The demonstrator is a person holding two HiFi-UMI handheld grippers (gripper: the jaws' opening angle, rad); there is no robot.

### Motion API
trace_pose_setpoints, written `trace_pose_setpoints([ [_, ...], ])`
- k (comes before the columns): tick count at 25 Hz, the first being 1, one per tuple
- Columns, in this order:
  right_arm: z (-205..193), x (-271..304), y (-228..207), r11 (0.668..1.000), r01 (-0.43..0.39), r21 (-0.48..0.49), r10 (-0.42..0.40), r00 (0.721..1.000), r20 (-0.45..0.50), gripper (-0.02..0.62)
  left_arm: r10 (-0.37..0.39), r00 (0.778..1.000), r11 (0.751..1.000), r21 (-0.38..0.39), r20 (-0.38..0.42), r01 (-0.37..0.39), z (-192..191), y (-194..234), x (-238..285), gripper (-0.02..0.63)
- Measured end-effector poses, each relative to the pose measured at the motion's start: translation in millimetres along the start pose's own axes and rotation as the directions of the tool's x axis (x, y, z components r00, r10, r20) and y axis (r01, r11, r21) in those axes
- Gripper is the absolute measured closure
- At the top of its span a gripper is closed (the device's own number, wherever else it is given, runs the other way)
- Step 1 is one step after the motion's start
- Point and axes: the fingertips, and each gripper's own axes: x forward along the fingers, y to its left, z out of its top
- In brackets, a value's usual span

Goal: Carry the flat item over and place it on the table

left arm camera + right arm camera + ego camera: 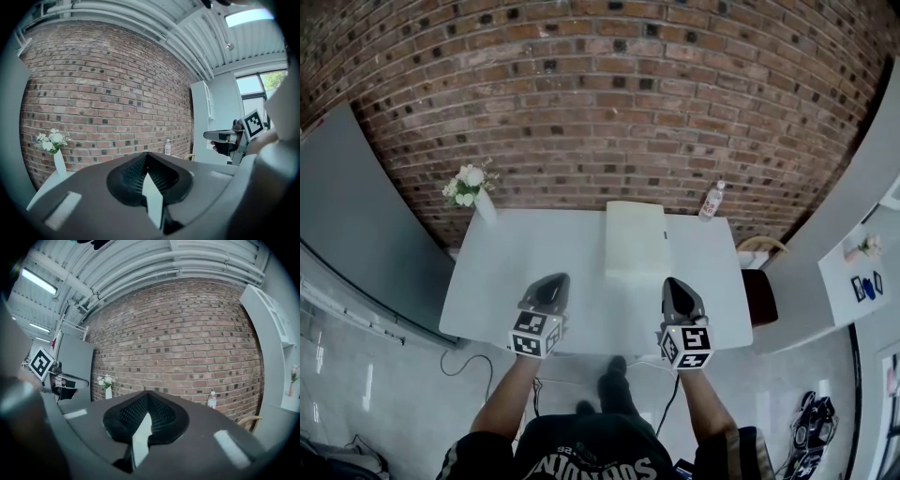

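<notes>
The flat cream item (635,236) lies on the white table (516,281), at its far side right of the middle. My left gripper (551,281) hovers over the table's near edge, shut with nothing in it. My right gripper (675,285) is level with it, just short of the item's near edge, also shut and empty. In the left gripper view the jaws (147,157) meet in a point, and the same holds in the right gripper view (148,397). Both gripper views look over the jaws at the brick wall; the item is hidden in both.
A white vase of flowers (474,192) stands at the table's far left corner and a small bottle (711,201) at the far right. A chair (759,281) sits by the table's right end. A brick wall (609,103) runs behind. Cables lie on the floor.
</notes>
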Motion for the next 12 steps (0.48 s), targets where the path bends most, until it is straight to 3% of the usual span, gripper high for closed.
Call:
trace_pose_setpoints([
  [12, 0.3, -0.5, 1.8, 1.000, 0.009, 0.000, -0.009, 1.000, -0.005, 0.597, -0.004, 1.000, 1.000, -0.009, -0.006, 0.004, -6.1, 2.6, -1.8, 0.597],
])
